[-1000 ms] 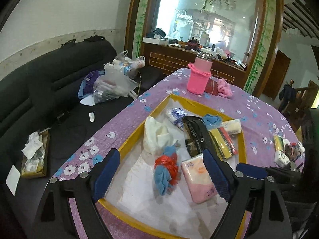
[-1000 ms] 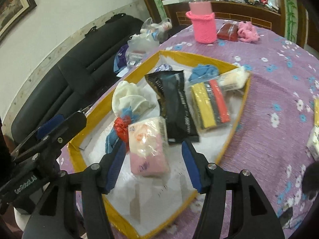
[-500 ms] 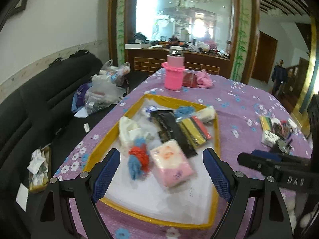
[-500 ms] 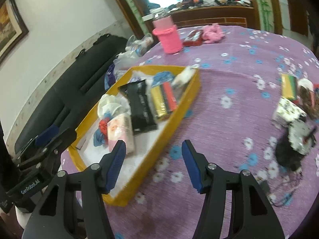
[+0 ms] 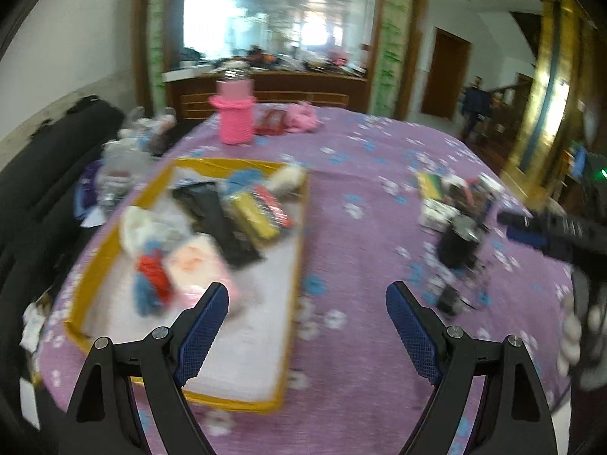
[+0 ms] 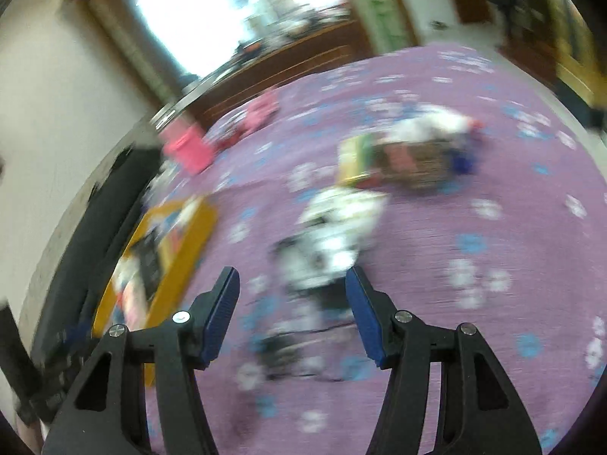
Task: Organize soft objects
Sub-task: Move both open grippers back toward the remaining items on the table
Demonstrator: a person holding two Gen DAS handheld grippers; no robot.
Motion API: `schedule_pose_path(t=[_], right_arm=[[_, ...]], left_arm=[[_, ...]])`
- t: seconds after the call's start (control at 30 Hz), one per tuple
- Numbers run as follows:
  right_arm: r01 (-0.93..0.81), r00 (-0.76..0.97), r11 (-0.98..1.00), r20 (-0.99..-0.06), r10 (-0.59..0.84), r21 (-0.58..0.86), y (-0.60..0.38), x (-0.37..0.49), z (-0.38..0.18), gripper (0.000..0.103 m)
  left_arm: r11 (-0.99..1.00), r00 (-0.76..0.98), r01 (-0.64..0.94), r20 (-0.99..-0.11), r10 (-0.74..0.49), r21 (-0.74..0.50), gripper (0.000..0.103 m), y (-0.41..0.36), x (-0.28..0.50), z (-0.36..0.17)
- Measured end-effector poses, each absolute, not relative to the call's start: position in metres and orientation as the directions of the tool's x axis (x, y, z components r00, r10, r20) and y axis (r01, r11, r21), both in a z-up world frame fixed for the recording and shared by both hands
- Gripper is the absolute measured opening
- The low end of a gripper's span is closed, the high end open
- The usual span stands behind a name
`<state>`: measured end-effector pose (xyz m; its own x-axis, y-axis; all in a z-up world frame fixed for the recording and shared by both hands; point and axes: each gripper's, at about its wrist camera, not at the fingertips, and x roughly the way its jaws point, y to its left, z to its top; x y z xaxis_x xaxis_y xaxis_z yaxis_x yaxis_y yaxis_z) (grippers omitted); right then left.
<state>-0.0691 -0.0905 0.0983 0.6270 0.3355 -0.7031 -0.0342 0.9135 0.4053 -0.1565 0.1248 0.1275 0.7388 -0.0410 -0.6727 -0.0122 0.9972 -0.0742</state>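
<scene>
My right gripper [image 6: 292, 313] is open and empty above the black-and-white bundle [image 6: 334, 235] lying loose mid-worktop; I should settle low and pinch its bulk. My left gripper [image 5: 307, 326] hangs open over the yellow tray's [image 5: 299, 250] near edge. Cords beside the bundle could snag; the other loose packets [image 6: 409, 155] lie beyond it

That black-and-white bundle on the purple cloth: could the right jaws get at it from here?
Probably yes. The right gripper is open and empty, the bundle lies just ahead on the cloth, and nothing stands between.
</scene>
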Motion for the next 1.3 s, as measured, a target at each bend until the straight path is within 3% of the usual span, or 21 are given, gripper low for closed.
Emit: schedule_pose_path(t=[0.23, 0.47, 0.67, 0.87, 0.97, 1.03, 1.17, 1.3], right_arm=[[0.126, 0.676, 0.876, -0.687, 0.267, 0.465, -0.172, -0.066, 0.095, 0.058], [0.184, 0.705, 0.841, -0.664, 0.248, 0.509, -0.207, -0.037, 0.088, 0.058], [0.272, 0.739, 0.841, -0.662, 0.129, 0.467, -0.236, -0.006, 0.099, 0.058], [0.244, 0.703, 0.927, -0.711, 0.032, 0.284, -0.212, 0.048, 0.115, 0.058], [0.206, 0.646, 0.95, -0.762, 0.048, 0.235, -0.2, 0.07, 0.104, 0.057], [0.219, 0.614, 0.95, -0.788, 0.044, 0.224, -0.201, 0.073, 0.095, 0.038], [0.17, 0.585, 0.933, -0.794, 0.162, 0.316, -0.211, 0.043, 0.086, 0.038], [0.073, 0.462, 0.952, -0.856, 0.232, 0.298, -0.201, 0.004, 0.076, 0.038]], left_arm=[[0.984, 0.655, 0.079, -0.736, -0.172, -0.159, 0.086, 0.113, -0.129, 0.111], [0.975, 0.632, 0.074, -0.747, -0.207, -0.208, 0.086, 0.124, -0.108, 0.111], [0.967, 0.621, 0.082, -0.746, -0.238, -0.241, 0.086, 0.118, -0.088, 0.098], [0.964, 0.595, 0.08, -0.764, -0.25, -0.253, 0.086, 0.108, -0.069, 0.08], [0.965, 0.595, 0.076, -0.765, -0.244, -0.249, 0.086, 0.11, -0.067, 0.079], [0.966, 0.602, 0.072, -0.761, -0.242, -0.25, 0.086, 0.112, -0.068, 0.08], [0.965, 0.606, 0.064, -0.758, -0.24, -0.254, 0.086, 0.118, -0.069, 0.079], [0.962, 0.603, 0.07, -0.757, -0.252, -0.265, 0.086, 0.117, -0.069, 0.075]])
